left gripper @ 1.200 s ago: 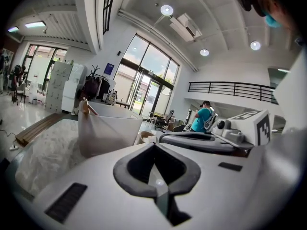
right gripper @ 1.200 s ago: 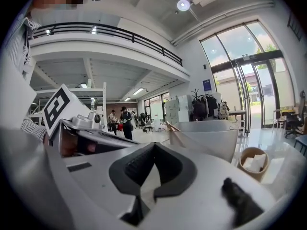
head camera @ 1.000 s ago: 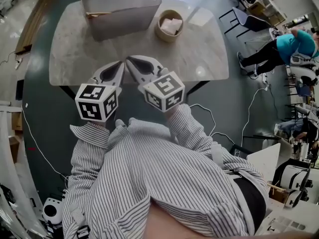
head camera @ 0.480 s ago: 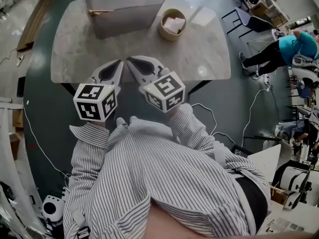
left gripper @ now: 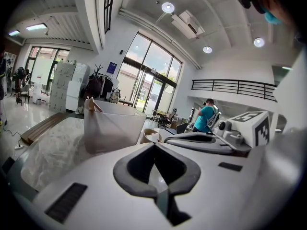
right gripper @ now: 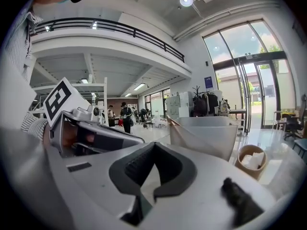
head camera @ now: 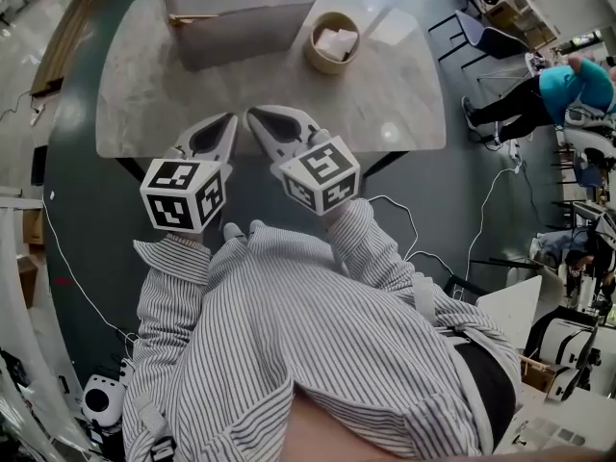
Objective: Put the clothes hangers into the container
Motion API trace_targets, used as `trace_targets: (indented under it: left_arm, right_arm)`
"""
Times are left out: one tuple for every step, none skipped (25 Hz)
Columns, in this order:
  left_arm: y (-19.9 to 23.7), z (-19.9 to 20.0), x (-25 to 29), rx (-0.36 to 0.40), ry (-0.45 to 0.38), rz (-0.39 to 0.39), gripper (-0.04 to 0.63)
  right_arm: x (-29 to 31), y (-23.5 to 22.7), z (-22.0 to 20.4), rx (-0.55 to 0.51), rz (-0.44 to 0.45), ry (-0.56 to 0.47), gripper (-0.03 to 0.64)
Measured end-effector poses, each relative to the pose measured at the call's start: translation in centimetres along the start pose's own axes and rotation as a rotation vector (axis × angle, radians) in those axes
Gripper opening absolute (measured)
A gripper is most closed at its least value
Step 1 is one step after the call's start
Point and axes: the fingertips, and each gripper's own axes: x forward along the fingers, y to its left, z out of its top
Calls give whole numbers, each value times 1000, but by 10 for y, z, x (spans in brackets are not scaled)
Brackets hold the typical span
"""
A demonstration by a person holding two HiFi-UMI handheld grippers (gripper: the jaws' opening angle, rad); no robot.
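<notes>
claw l (left gripper: 153,146), claw r (right gripper: 154,144) closed (gripper views)

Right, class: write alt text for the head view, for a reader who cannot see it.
A person in a striped shirt holds the left gripper and right gripper side by side, jaws shut and empty, over the near edge of a marble table. At its far side stand a round bowl and a translucent container with a wooden hanger inside.
</notes>
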Motion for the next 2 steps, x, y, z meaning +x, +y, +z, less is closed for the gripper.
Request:
trace_targets:
  left_arm:
    - [0, 0, 0, 2, -1, -1, 9]
    - [0, 0, 0, 3, -2, -1, 10]
  right_arm:
    - [0, 0, -1, 0, -1, 1, 14]
    - [-1, 0, -1, 1, -3, 3, 14]
